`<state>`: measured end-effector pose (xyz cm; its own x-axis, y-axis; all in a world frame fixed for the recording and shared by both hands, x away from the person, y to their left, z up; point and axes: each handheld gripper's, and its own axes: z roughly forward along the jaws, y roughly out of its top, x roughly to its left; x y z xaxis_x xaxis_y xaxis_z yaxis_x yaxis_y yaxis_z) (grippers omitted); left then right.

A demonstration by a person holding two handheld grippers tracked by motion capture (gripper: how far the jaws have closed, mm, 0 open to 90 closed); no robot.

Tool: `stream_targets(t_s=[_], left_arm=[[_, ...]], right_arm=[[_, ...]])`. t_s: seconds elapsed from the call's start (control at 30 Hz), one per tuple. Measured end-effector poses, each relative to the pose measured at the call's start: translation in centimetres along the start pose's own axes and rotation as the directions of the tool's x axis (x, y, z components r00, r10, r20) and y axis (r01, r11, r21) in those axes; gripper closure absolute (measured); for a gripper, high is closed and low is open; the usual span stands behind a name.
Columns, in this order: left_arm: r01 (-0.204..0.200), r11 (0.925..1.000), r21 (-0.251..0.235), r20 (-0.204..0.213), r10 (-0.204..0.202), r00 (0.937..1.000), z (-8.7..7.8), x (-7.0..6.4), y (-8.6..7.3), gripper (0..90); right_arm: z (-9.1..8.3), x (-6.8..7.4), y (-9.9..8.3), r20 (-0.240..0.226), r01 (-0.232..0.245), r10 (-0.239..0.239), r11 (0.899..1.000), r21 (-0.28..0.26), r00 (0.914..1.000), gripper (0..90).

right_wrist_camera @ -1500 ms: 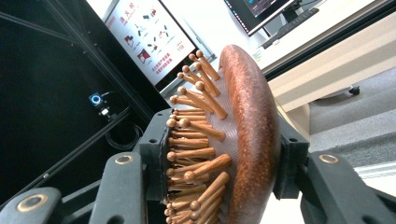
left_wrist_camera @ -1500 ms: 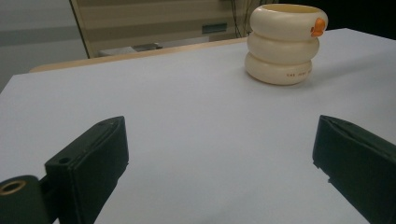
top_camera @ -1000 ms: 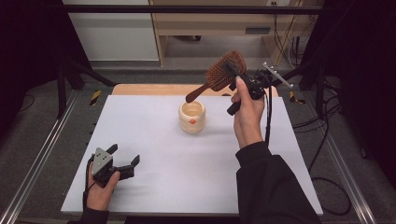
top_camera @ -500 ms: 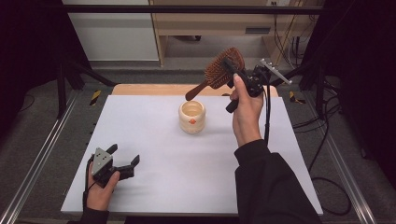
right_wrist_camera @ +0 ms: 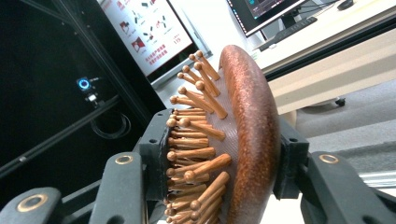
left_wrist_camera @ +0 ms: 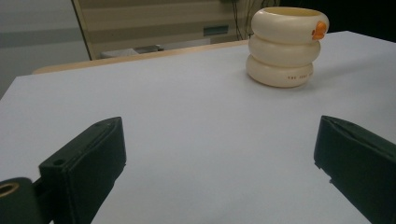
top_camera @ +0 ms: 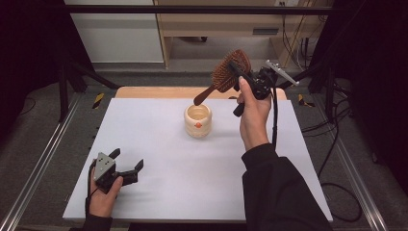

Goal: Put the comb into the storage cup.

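A brown wooden hairbrush (top_camera: 226, 74) is held in the air above the far side of the white table, its handle tip pointing down over a cream ringed cup (top_camera: 197, 120). My right gripper (top_camera: 240, 74) is shut on the brush's head; in the right gripper view the bristled head (right_wrist_camera: 233, 140) sits clamped between both jaws. My left gripper (top_camera: 126, 166) rests open at the near left of the table, nothing between its fingers. In the left gripper view the cup (left_wrist_camera: 287, 44) stands far ahead to the right, with a small orange mark at its rim.
The white table top (top_camera: 159, 144) lies on a wooden board (top_camera: 159, 92) that shows at its far edge. Metal frame rails (top_camera: 43, 159) run along both sides. Cables (top_camera: 332, 144) hang off the right. Shelving stands beyond the table.
The right gripper has moved the hairbrush down and left, so the handle tip now hangs just over the cup. The left gripper has stayed put.
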<state>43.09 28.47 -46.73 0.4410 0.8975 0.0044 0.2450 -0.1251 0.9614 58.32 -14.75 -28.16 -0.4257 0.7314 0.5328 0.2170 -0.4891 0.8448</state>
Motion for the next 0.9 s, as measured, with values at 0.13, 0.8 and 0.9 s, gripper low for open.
stream_targets(t_s=[0.13,0.8,0.9], left_arm=[[0.0,1.0,-0.001,-0.001,0.0,1.0,0.0,0.0,0.0,2.4],[0.002,1.0,-0.004,0.002,-0.002,1.0,0.0,0.1,0.0,2.4],[0.003,1.0,-0.004,0.002,-0.003,1.0,0.0,0.1,0.0,2.4]], right_arm=[[0.4,0.0,-0.4,0.013,0.026,-0.027,0.999,0.022,0.9996,50.2],[2.9,-0.4,-3.1,0.038,0.089,-0.096,0.985,0.146,0.9947,50.1],[3.0,-0.4,-3.2,0.041,0.089,-0.097,0.984,0.151,0.9945,50.0]])
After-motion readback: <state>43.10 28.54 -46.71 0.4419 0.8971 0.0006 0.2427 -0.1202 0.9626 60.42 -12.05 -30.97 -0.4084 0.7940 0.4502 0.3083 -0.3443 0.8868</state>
